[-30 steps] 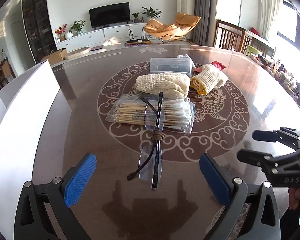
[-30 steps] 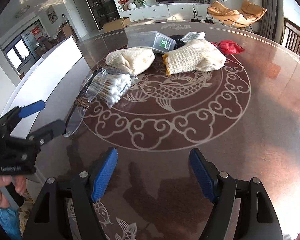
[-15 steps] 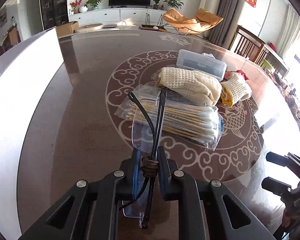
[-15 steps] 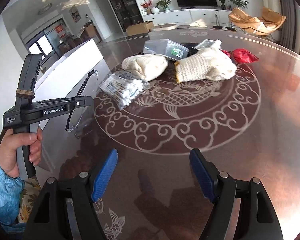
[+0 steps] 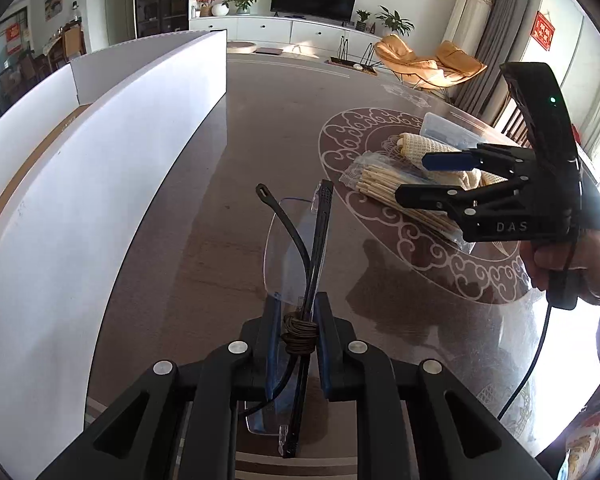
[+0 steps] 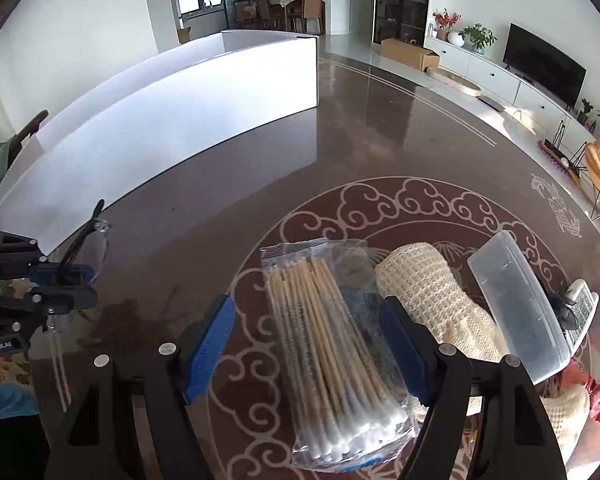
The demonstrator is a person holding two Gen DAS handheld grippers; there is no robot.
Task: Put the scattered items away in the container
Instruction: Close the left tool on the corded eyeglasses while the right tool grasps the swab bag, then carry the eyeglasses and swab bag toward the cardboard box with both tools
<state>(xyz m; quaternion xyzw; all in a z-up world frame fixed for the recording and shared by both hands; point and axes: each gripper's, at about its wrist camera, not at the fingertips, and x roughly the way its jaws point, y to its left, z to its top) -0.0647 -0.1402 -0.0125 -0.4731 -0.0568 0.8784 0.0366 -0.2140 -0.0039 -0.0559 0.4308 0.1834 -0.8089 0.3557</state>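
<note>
The table (image 6: pixel 340 128) is a dark, glossy surface with a pale cloud-scroll medallion inlaid at its centre. The white container (image 5: pixel 100 168) stands along one edge of the table as a long, low-walled box; in the right wrist view its wall (image 6: pixel 160 120) curves across the upper left.

On the medallion lie the scattered items. A clear plastic box (image 6: pixel 520 312) rests at the right, just beside a cream knitted cloth (image 6: pixel 428 292). A second cream cloth (image 6: pixel 564 412) and a red item (image 6: pixel 592 392) lie at the lower right edge, where the view is partly cut off, so their contact cannot be confirmed. A clear bag of cotton swabs (image 6: pixel 332 340) lies left of the first cloth, touching it.

The right gripper (image 6: pixel 308 344) stands wide, one blue pad on each side of the swab bag, neither pad pressing on it. From the left wrist view the same gripper (image 5: pixel 424 176) hangs above the bag of swabs (image 5: pixel 388 188), with a hand (image 5: pixel 572 260) on its grip.

The left gripper (image 5: pixel 298 332) is closed narrow on a pair of rimless glasses (image 5: pixel 296 248), clamping the folded temples where a brown cord is wound around them. The glasses are lifted clear of the table, between the container wall and the medallion, lens pointing away from the camera.
</note>
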